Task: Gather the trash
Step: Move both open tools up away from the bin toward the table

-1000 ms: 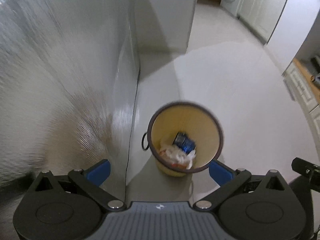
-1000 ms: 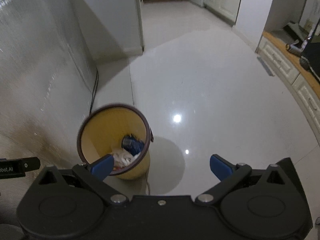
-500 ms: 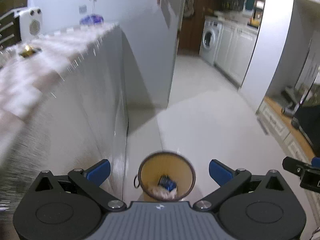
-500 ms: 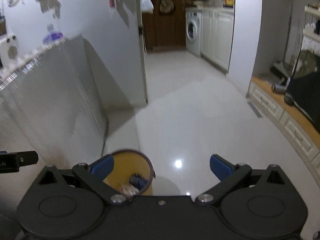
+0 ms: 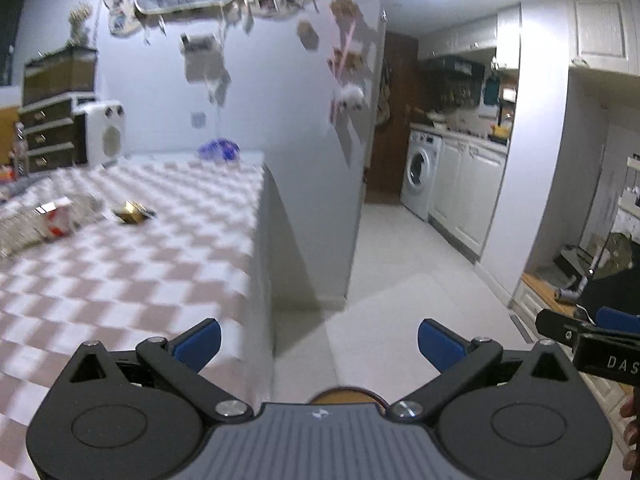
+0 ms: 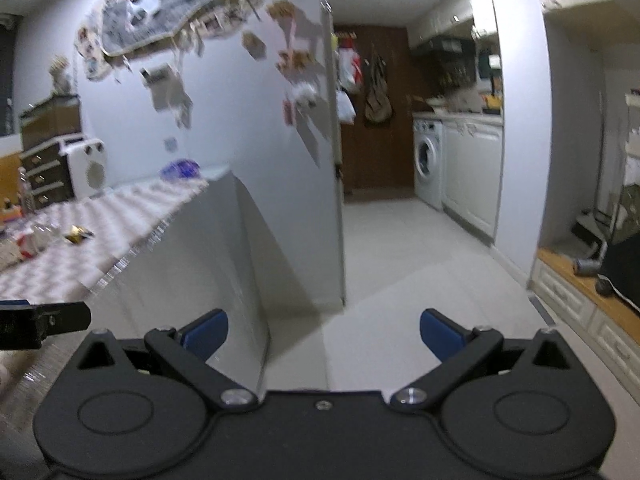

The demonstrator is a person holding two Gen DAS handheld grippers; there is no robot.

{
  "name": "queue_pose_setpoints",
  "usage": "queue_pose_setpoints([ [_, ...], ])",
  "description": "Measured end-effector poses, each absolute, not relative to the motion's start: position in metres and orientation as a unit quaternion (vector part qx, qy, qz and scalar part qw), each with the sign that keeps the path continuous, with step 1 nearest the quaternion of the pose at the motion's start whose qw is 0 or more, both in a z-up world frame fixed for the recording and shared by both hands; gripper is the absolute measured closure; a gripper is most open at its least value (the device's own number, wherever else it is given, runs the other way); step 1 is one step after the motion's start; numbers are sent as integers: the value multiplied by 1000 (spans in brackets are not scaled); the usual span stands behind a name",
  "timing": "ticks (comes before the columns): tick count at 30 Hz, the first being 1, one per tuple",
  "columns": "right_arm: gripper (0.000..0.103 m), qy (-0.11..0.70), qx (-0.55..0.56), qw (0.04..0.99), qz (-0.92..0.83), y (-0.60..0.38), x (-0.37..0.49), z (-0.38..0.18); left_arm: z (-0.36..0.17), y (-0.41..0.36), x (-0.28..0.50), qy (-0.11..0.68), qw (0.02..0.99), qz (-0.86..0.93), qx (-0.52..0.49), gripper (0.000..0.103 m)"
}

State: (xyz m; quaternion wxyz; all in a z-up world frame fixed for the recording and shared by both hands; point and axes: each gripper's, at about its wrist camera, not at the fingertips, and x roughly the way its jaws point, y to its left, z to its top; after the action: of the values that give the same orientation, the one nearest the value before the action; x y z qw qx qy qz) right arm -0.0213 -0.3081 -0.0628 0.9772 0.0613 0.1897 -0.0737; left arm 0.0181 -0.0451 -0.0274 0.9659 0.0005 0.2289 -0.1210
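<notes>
- Scanning L to R across the table (image 5: 132, 264): checkered top fills the left half of both views, heavy motion blur, so small items are hard to read.
- Far left on the table: a blurred white/red scrap (image 5: 56, 222), prob. a crumpled packet; can't tell more.
- Just right of it: gold wrapper (image 5: 132, 213), lying flat, apart from the scrap. Long axis looks roughly left-right in the left view, but blur makes that a weak call. Same wrapper shows in the right view too (image 6: 78, 235), farther off to the left.
- Far end of the table by the wall: purple bag-like thing (image 5: 219, 150), well apart from the wrapper.
- Left gripper (image 5: 318, 344): jaws spread wide, nothing between them. It sits over the table's right edge, so the wrapper lies ahead and to its left.
- Bin (image 5: 346, 395): only a sliver of rim shows, just below the left gripper on the floor beside the table.
- Right gripper (image 6: 323, 336): jaws also wide apart, empty, out over the floor right of the table drape.
- Key relation, my read: trash lies far-left of both tools, left gripper clearly nearer; the right one would have to cross over it. Next move prob. a reach forward-left with the left, jaws closing across the wrapper's short side.
- Risk: flat foil on cloth, easy to pinch the cloth as well.
</notes>
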Motion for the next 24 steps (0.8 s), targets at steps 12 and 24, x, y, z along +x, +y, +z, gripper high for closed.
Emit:
queue_pose_setpoints([
  [12,0,129,62,990,-16,-252,-17,-22,23,51,5,172,982,-72,12,0],
  [24,0,112,51,989,77,-169,38,-1,47,185,56,169,984,2,49,0],
])
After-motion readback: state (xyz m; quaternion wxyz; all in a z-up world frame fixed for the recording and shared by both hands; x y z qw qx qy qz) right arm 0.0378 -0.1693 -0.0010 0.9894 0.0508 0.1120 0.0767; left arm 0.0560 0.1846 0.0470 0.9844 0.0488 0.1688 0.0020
